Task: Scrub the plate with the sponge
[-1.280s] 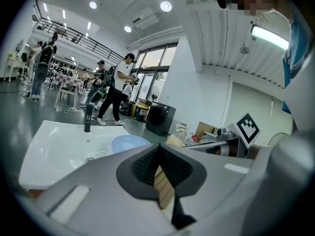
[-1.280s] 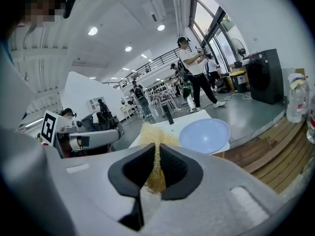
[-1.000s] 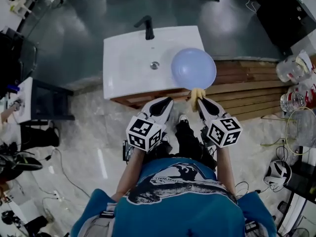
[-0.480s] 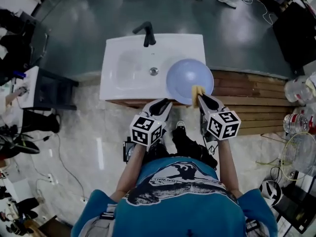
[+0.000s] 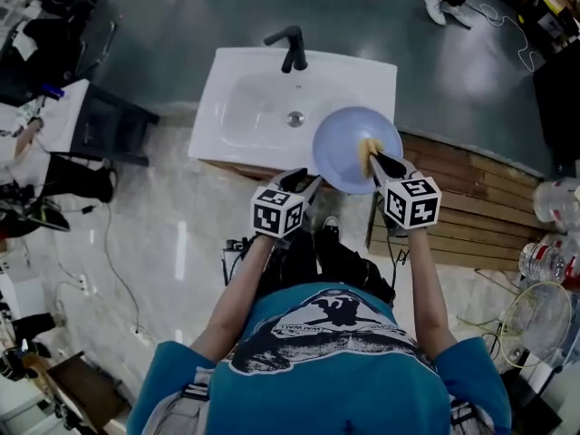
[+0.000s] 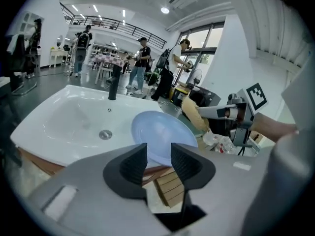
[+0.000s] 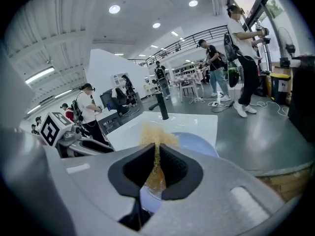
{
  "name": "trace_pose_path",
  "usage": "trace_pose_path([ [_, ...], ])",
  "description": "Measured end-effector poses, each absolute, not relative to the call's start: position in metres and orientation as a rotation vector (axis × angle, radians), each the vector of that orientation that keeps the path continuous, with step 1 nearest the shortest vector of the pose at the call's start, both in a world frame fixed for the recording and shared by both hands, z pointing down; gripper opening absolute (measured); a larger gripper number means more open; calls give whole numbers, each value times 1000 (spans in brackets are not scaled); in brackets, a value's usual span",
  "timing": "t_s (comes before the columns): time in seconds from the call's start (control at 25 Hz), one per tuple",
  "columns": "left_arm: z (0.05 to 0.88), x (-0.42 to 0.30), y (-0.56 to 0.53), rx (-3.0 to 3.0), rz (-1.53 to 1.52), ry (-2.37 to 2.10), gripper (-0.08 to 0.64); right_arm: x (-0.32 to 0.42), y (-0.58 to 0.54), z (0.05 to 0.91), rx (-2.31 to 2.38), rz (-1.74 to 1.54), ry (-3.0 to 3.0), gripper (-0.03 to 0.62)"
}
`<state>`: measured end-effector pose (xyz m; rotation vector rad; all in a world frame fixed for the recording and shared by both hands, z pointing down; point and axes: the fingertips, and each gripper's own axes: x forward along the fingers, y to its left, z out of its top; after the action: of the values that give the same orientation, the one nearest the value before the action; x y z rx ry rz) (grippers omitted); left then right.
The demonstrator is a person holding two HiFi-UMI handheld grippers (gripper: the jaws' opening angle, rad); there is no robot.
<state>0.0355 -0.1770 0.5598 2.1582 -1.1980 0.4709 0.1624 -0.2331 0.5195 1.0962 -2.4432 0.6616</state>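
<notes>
A light blue plate (image 5: 349,143) lies on the right rim of the white sink (image 5: 245,98), partly over the wooden top. My right gripper (image 5: 372,159) is shut on a yellow sponge (image 5: 366,149), which rests on the plate's face. In the right gripper view the sponge (image 7: 156,136) is squeezed thin between the jaws, with the plate (image 7: 199,142) under it. My left gripper (image 5: 306,182) hangs just short of the plate's near-left edge. Its jaws are opening with nothing between them (image 6: 155,161); the plate (image 6: 162,134) lies beyond them.
A black faucet (image 5: 292,48) stands at the sink's back, with the drain (image 5: 295,118) in the basin. A slatted wooden top (image 5: 471,202) runs right of the sink, with bottles (image 5: 555,202) and a wire basket (image 5: 539,324) beyond. People stand in the background.
My right gripper has carried the sponge from the plate's near rim onto its face. The left gripper has stayed near the plate's near-left edge.
</notes>
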Motion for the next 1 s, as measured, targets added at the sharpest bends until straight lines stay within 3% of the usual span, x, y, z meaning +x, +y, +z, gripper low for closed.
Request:
trace_pose_path([
  [0.48,609,32,-201,1958,371,-1086,178,135,-282,551,935,473,-2327,32],
  [1.0,625,33,-223,1937,363,-1020,69,119,-340,596,839,310,-2155,32],
])
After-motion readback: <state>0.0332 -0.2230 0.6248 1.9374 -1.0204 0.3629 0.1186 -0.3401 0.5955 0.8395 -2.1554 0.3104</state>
